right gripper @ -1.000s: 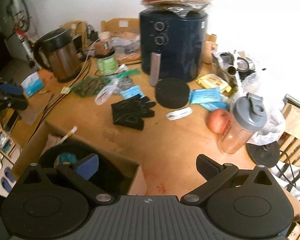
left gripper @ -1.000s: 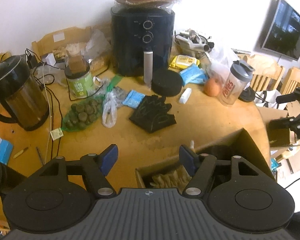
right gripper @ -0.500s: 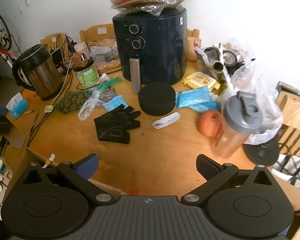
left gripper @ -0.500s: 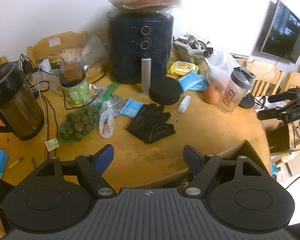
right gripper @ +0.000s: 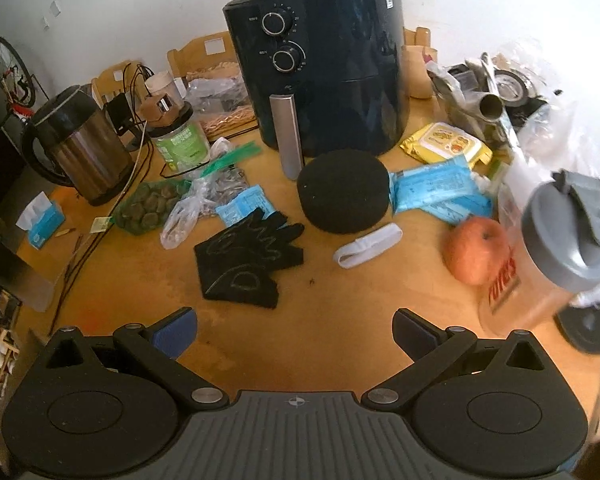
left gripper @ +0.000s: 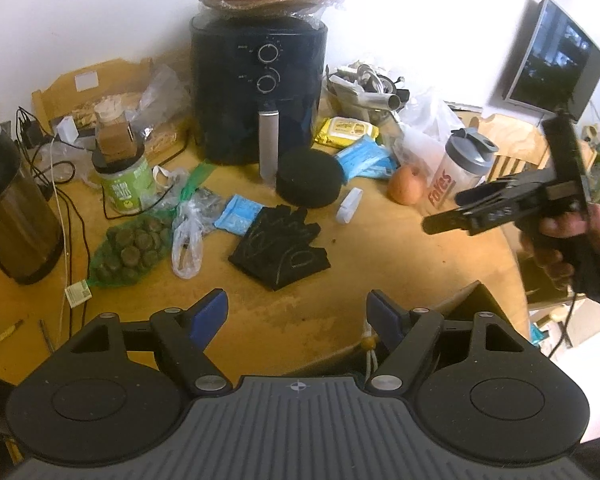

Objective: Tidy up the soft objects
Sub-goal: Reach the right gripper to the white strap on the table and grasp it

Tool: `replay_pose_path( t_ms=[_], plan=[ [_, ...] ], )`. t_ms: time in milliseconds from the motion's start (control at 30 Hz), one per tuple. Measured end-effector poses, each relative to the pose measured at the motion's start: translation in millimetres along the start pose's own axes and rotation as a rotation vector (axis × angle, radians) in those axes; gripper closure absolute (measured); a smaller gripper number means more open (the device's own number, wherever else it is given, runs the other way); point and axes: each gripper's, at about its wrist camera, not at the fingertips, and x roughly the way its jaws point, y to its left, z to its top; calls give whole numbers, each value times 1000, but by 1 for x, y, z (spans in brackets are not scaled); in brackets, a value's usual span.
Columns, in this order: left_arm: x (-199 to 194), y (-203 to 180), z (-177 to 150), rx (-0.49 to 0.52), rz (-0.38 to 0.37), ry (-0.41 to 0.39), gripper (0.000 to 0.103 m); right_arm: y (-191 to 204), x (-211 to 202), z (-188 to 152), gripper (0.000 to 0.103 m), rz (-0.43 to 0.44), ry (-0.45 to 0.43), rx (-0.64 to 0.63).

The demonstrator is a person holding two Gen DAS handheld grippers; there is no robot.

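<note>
Left gripper [left gripper: 296, 314] with jaws just opened wider — nothing between. Right gripper [right gripper: 296, 330] spread wide too, empty — above the table [right gripper: 340, 320], near the black gloves [right gripper: 252, 260].

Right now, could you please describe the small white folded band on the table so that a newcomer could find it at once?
Start at the big dark blue air fryer at the back of the wooden table. The round black foam pad lies just in front. The white folded elastic band lies nearer still, between the black gloves and the apple, the only white strip there.
</note>
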Motion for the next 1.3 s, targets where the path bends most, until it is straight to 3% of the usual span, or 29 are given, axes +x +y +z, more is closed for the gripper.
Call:
replay_pose_path(
  t_ms=[600,933,1200,1300],
  plan=[
    [4,26,-14,-154,67,45,27,-11,103,16,0,-88,128,-64],
    [0,37,-27,-220,109,67,27,-13,141,16,0,-120,137,-87],
    [-3,38,-35,-255,134,77,27,-15,158,14,1,-127,67,-96],
    [-5,39,-36,-263,141,79,27,-16,168,13,12,-143,54,-102]
  ],
)
